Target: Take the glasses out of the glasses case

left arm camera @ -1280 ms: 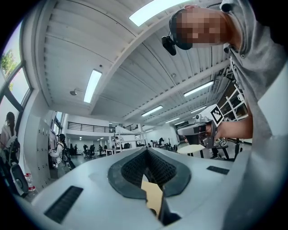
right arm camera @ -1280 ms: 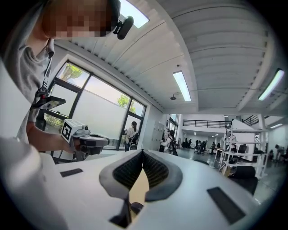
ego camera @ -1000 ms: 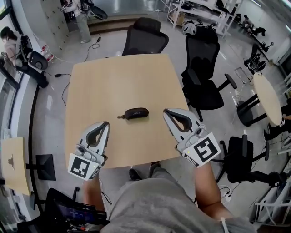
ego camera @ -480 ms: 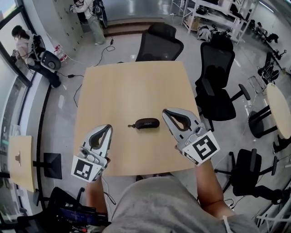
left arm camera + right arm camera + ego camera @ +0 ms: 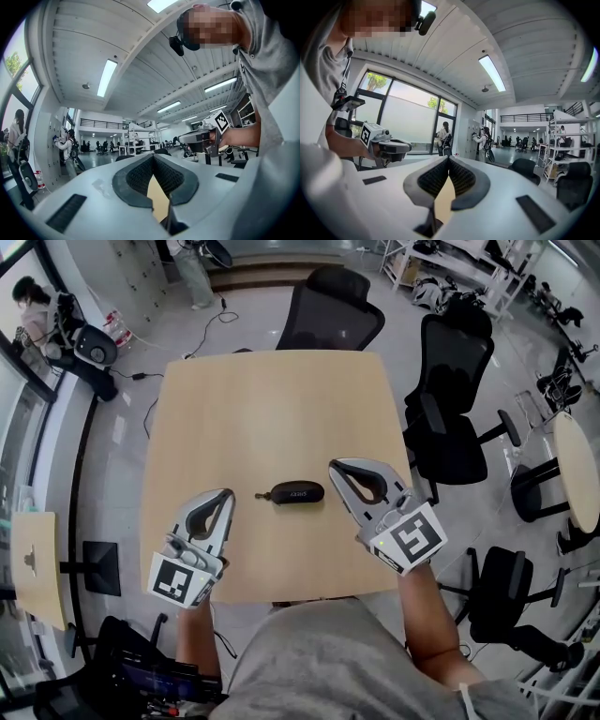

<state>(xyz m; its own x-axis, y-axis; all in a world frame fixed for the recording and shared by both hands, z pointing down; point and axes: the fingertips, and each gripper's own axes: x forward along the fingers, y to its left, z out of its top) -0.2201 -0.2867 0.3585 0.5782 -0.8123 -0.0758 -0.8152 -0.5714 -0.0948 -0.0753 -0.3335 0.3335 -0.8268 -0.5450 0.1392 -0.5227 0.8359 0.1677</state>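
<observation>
A closed black glasses case (image 5: 297, 492) lies lengthwise on the wooden table (image 5: 272, 409), a little nearer the front edge than the middle. A small pull sticks out at its left end. My left gripper (image 5: 226, 494) hovers just left of the case, jaws shut with nothing between them, tips meeting in the left gripper view (image 5: 152, 156). Just right of the case is my right gripper (image 5: 335, 466), also shut and empty (image 5: 448, 158). Neither touches the case. The case itself is hidden in both gripper views.
Black office chairs stand at the table's far edge (image 5: 335, 307) and right side (image 5: 452, 381). A round table (image 5: 574, 465) is at the far right and a small table (image 5: 33, 563) at the left. People stand by the lockers at the back left.
Both grippers have come a little further in over the table's near edge, still flanking the case. Their jaws stay shut. The case lies where it was.
</observation>
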